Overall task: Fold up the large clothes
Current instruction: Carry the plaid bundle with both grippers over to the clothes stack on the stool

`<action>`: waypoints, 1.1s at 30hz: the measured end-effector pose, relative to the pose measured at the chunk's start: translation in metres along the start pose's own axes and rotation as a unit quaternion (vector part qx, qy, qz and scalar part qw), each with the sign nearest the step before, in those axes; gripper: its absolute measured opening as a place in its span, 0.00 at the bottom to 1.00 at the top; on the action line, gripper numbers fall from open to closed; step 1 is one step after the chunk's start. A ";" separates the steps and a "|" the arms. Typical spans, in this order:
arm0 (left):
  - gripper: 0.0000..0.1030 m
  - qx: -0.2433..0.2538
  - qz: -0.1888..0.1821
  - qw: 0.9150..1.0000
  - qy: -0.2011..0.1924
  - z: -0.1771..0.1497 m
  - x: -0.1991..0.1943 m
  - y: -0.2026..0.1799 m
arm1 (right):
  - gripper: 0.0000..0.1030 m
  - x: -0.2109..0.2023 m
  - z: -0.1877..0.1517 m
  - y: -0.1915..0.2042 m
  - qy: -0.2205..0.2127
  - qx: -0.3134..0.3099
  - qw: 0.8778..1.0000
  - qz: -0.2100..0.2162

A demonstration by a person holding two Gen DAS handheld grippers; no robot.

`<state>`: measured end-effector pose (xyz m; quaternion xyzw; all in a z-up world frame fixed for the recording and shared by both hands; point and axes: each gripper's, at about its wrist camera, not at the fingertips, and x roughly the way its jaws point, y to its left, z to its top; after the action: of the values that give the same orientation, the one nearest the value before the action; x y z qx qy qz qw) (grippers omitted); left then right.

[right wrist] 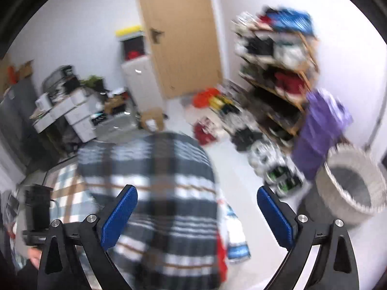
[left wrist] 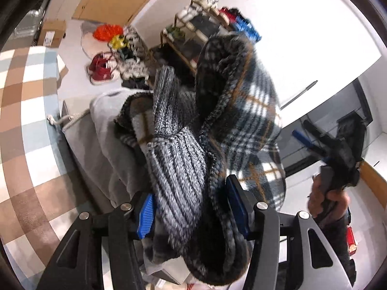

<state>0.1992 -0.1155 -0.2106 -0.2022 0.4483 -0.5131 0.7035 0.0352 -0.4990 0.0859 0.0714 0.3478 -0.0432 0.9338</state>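
Note:
A large plaid garment (left wrist: 251,111) in dark grey, white and brown, with ribbed grey knit parts, hangs bunched in the left wrist view. My left gripper (left wrist: 193,211) is shut on its thick knit edge, blue pads pressing both sides. In the right wrist view the same plaid garment (right wrist: 154,193) hangs in front, blurred. My right gripper (right wrist: 197,215) is open and empty, jaws wide, the cloth behind and between them without clear contact. The right gripper also shows in the left wrist view (left wrist: 338,154), held by a hand.
A grey cloth-covered surface (left wrist: 101,130) lies below the garment. A shoe rack (right wrist: 273,72) with many shoes stands by the wall. A woven laundry basket (right wrist: 353,181) sits at right beside purple cloth (right wrist: 319,130). A checked rug (left wrist: 26,111) covers the floor. A door (right wrist: 181,31) is behind.

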 end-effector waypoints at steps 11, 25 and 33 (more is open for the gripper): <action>0.48 0.112 0.029 0.977 -0.180 -0.018 -0.038 -0.053 | 0.62 0.113 0.031 0.109 0.120 -0.150 0.974 -0.118; 0.47 0.144 0.005 0.988 -0.049 -0.015 0.065 -0.058 | 0.63 0.149 0.036 0.071 0.201 -0.085 0.975 -0.051; 0.46 0.134 0.020 0.988 -0.071 -0.035 0.065 -0.059 | 0.63 0.166 0.038 0.068 0.205 -0.057 0.976 -0.055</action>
<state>0.1428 -0.1916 -0.2123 -0.1332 0.3288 -0.5388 0.7641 0.1937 -0.4436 0.0126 0.0067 0.5369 -0.0588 0.8416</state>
